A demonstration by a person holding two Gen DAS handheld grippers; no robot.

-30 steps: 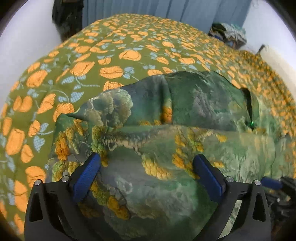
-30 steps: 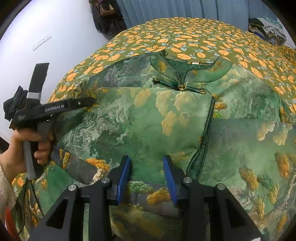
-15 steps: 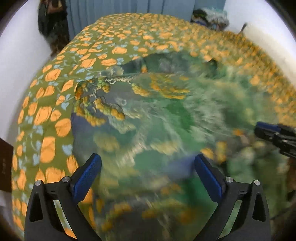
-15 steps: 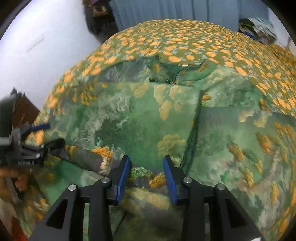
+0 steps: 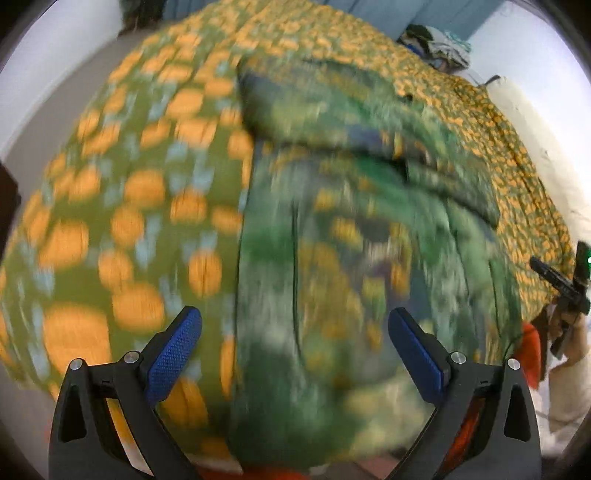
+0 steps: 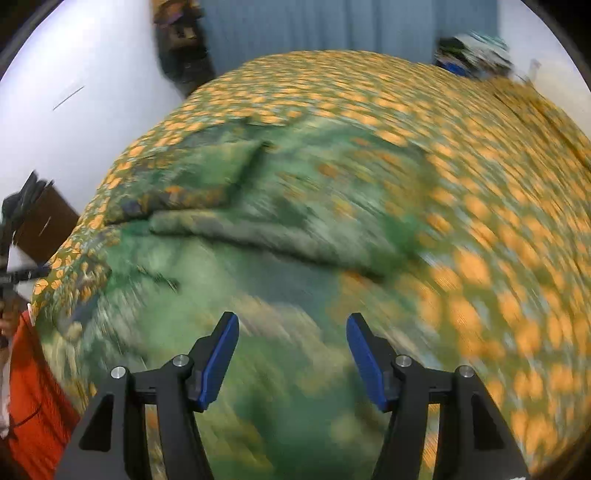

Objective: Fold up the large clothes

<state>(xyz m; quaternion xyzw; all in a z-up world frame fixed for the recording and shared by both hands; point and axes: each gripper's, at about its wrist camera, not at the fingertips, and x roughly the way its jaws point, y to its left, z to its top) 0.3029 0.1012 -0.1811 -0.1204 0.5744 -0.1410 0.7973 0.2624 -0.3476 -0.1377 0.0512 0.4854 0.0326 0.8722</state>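
Note:
A green landscape-print garment [image 5: 332, 229] with yellow patches lies on the bed, blurred by motion, with a folded band across its upper part [image 6: 258, 236]. My left gripper [image 5: 293, 328] hangs open above the garment's left edge, and nothing touches its pads. My right gripper [image 6: 291, 328] hovers over the garment's near part with its jaws opening and no cloth between them. Each gripper shows at the edge of the other's view: the right gripper [image 5: 561, 284] at far right in a hand, the left gripper [image 6: 18, 273] at far left.
The bed wears an olive cover with orange flowers [image 5: 122, 206], which spreads wide to the right [image 6: 498, 221]. A blue curtain [image 6: 314, 26] hangs behind, with a clothes pile [image 6: 472, 51] at the back right and a dark bag [image 6: 181, 48] at the back left. The person's orange clothing [image 6: 33, 387] shows near the bed's front.
The right gripper has let go of the garment's folded edge and its jaws have spread. Both grippers have swung away over the bed, so more bed cover shows in each view.

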